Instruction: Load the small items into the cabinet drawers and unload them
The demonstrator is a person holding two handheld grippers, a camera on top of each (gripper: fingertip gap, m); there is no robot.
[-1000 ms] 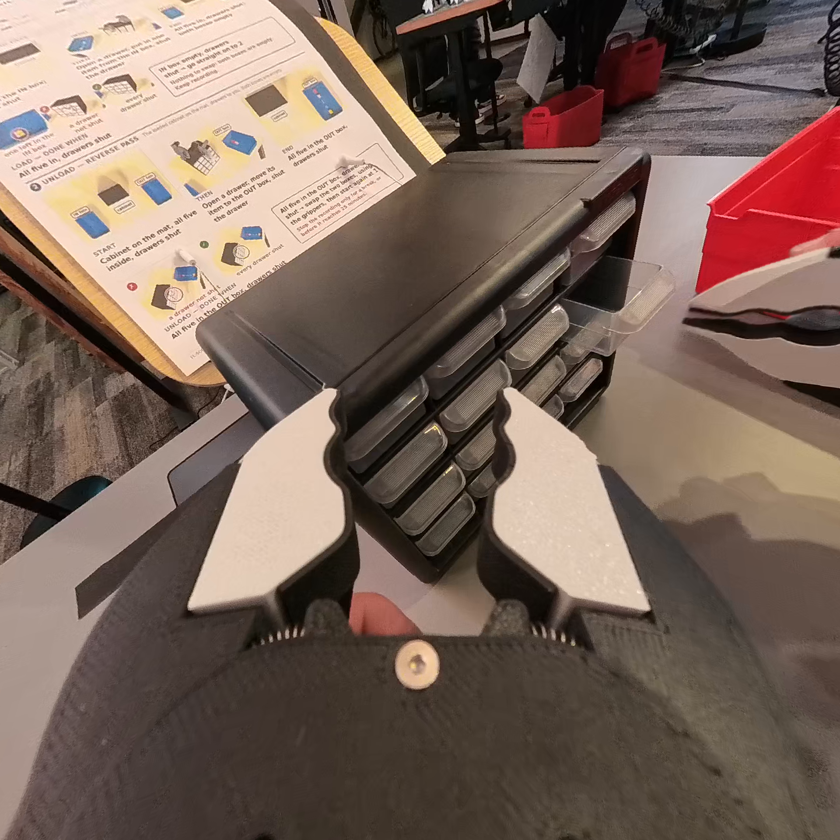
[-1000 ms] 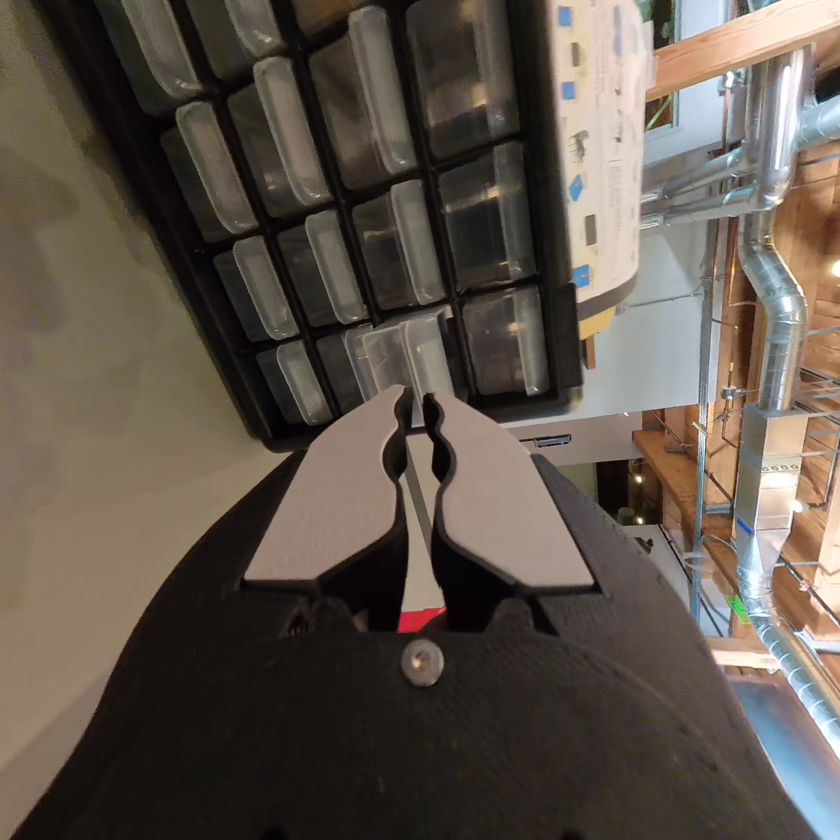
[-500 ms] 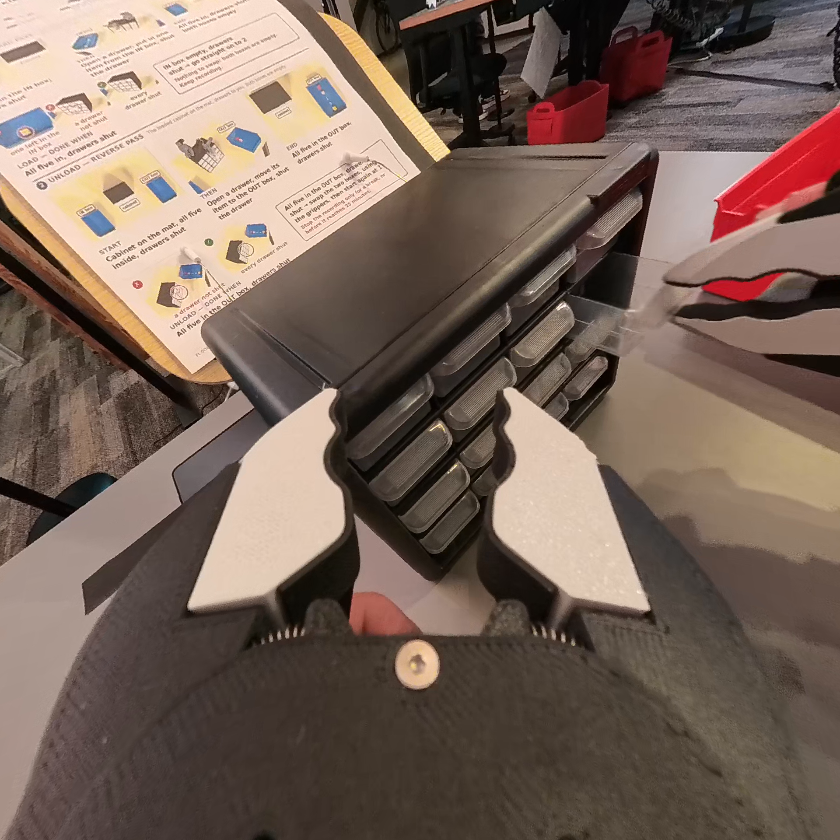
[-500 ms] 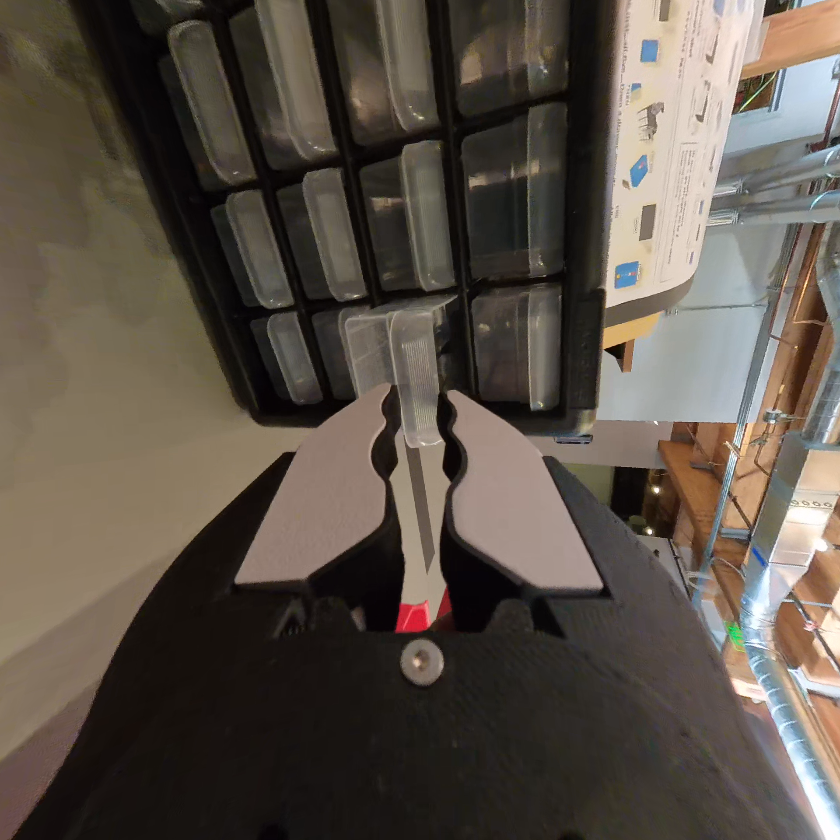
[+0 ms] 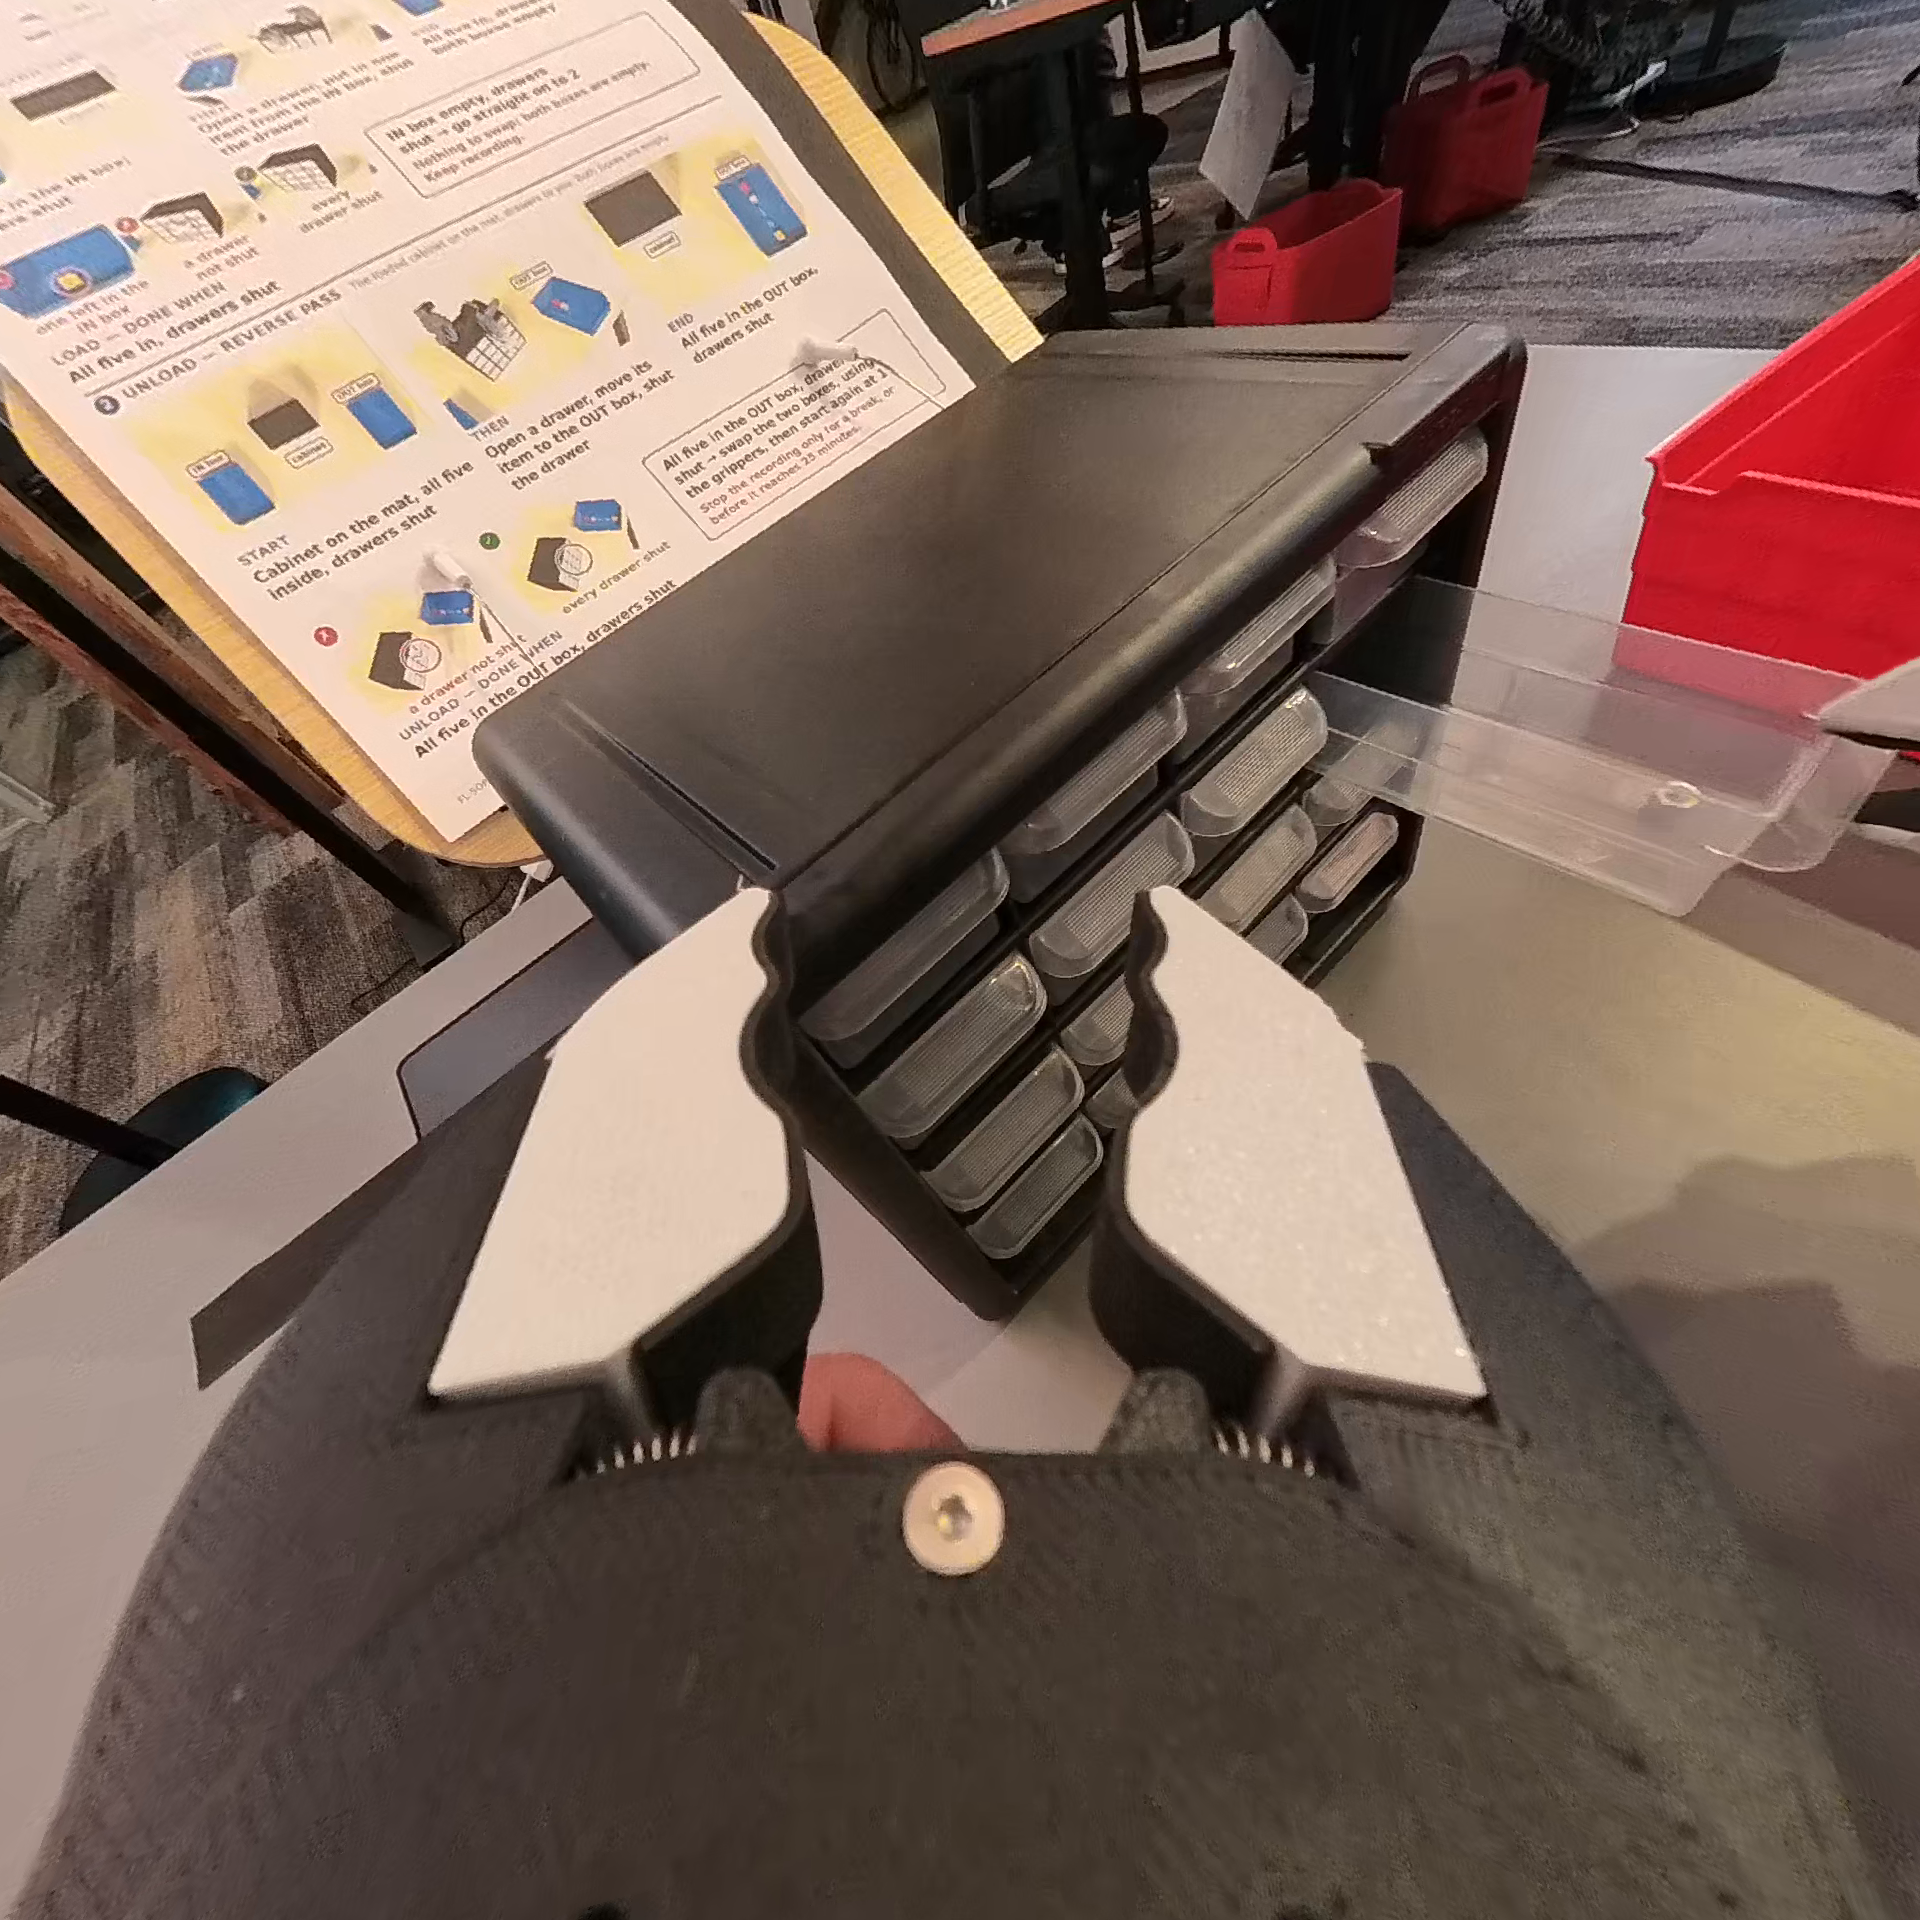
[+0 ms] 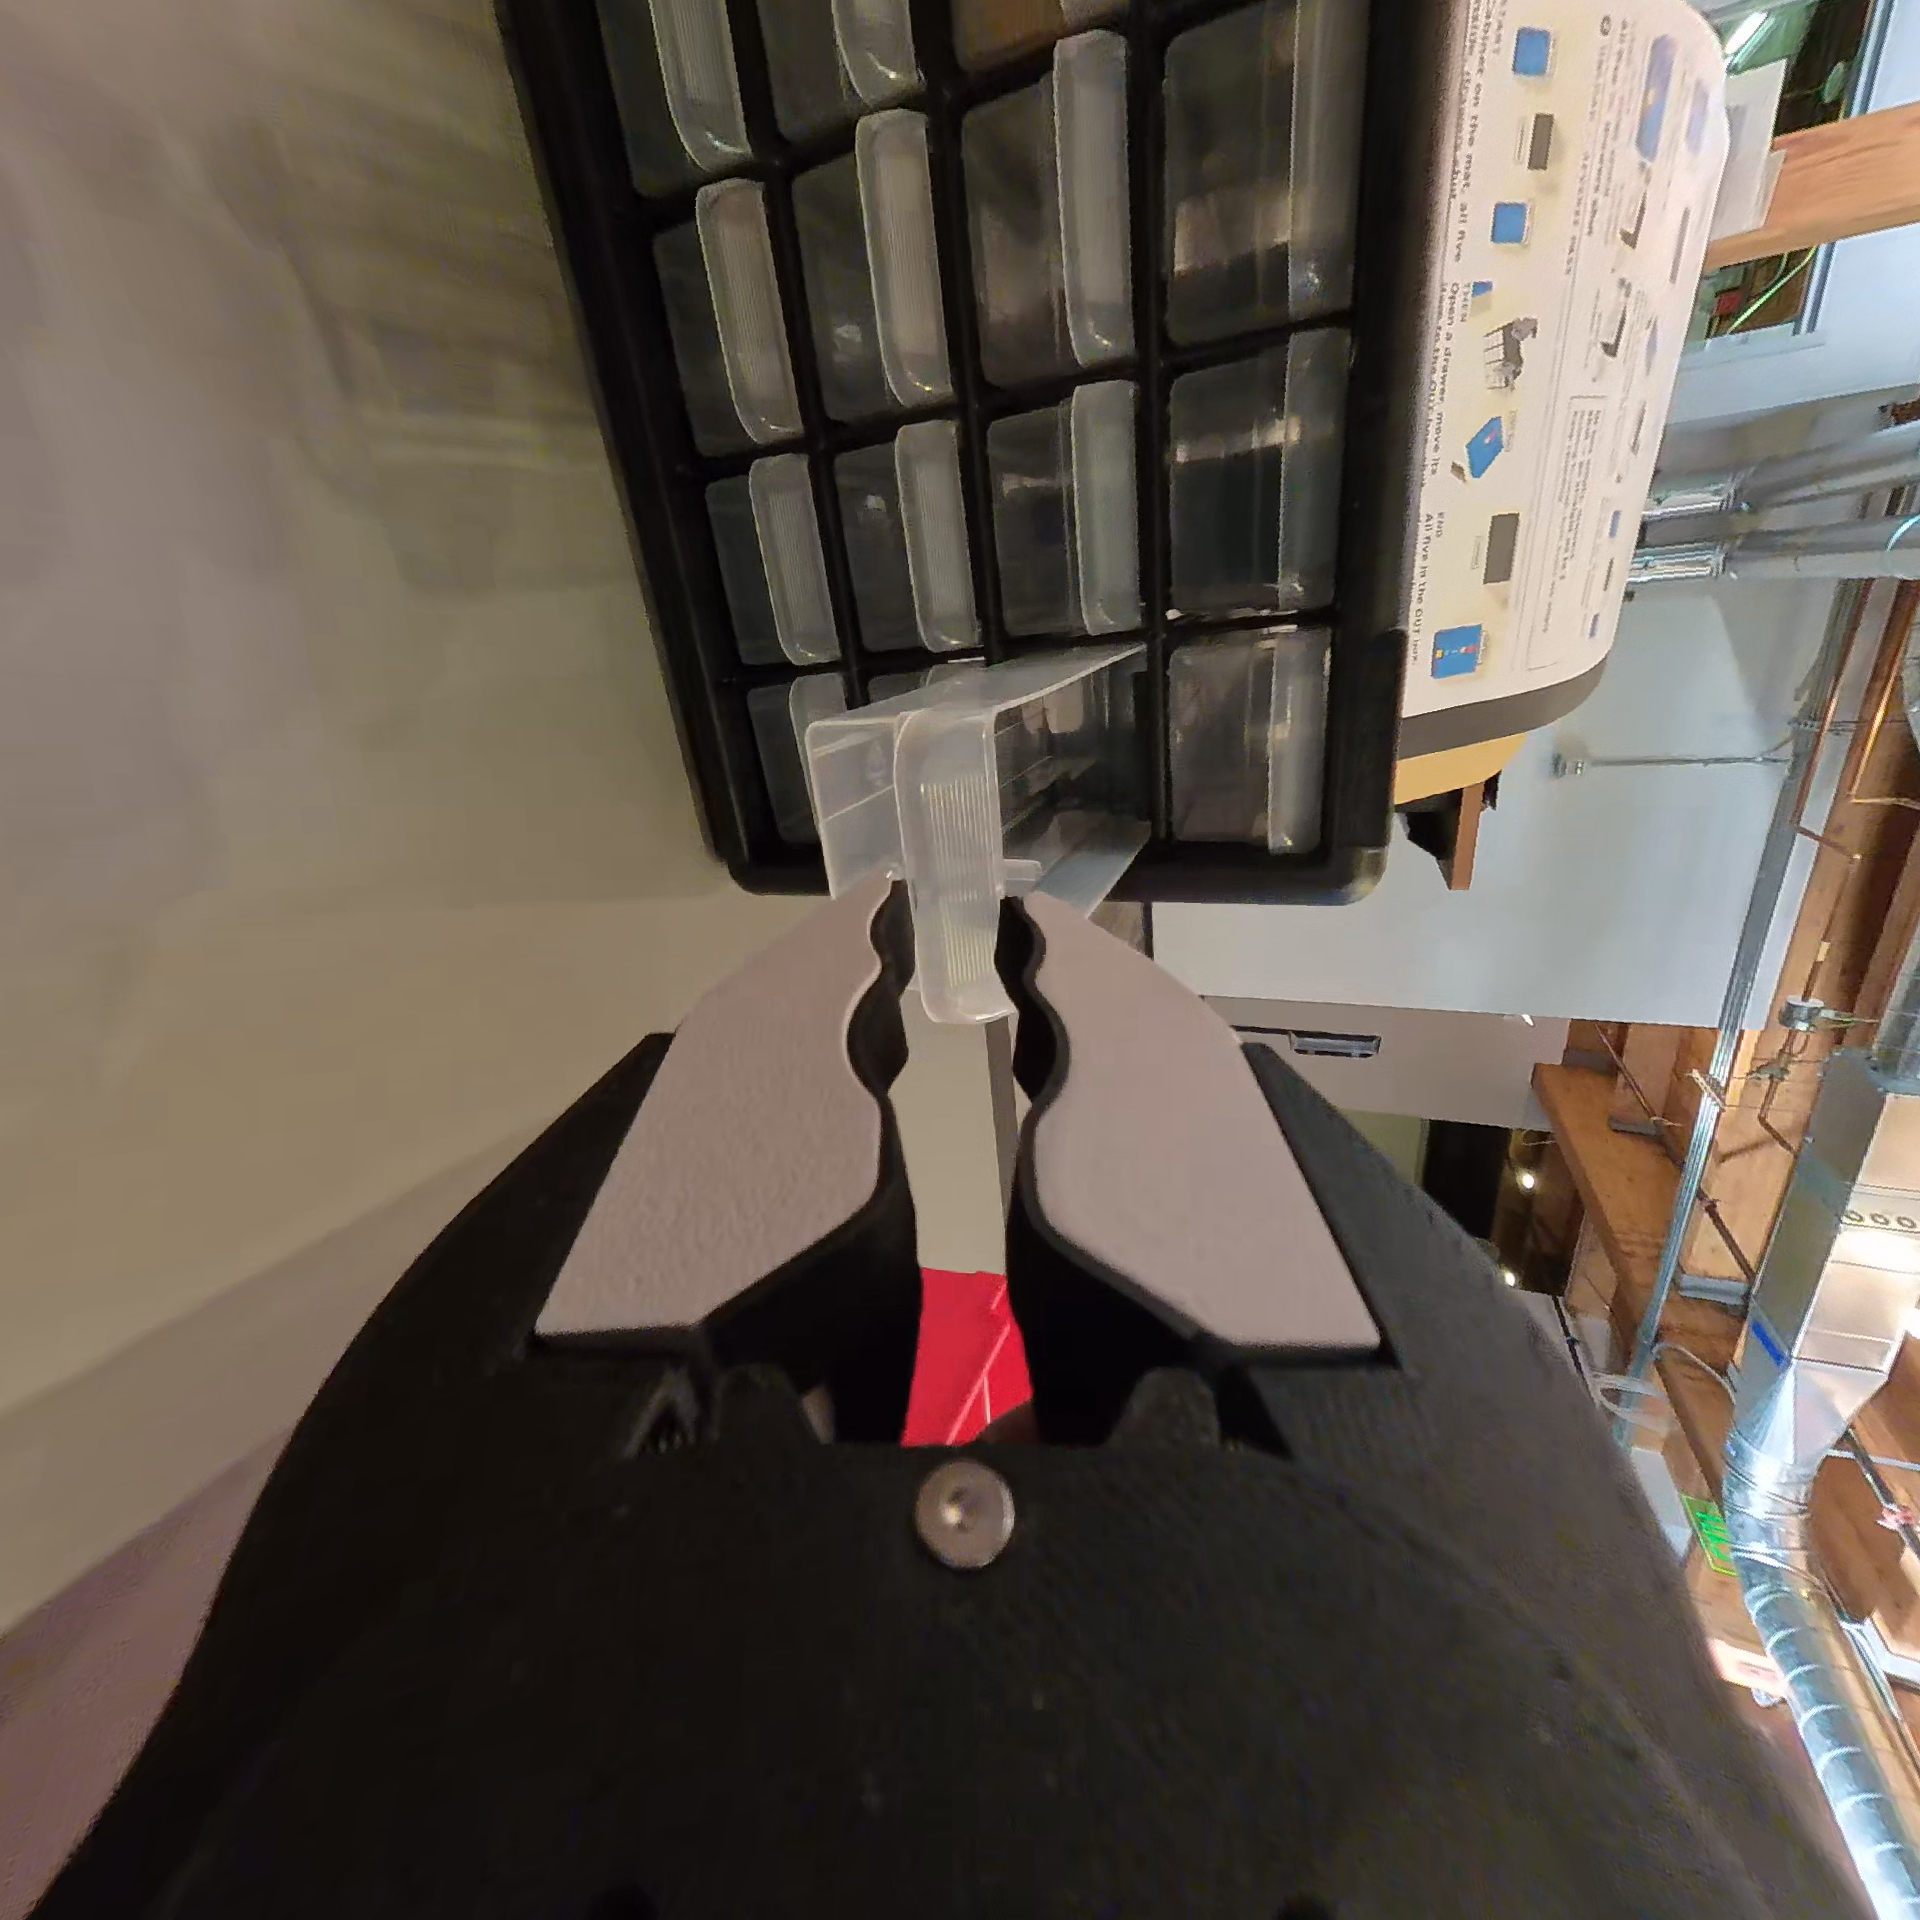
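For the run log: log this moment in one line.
right hand-held gripper: shut on drawer handle | drawer: pulled out | left hand-held gripper: open, at cabinet corner

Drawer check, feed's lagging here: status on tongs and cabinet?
Right tongs shut on clear drawer's handle, drawer pulled far out. Left tongs open, straddling cabinet corner. Small nut inside drawer. Nothing blocking.

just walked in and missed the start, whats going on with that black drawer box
A person holds a gripper in each hand at a black cabinet of small clear drawers on a grey table. The right gripper is shut on the handle of one clear drawer, which is drawn far out of the cabinet. A small metal nut lies inside it. The left gripper is open and empty at the cabinet's near corner. A red bin sits just beyond the drawer.
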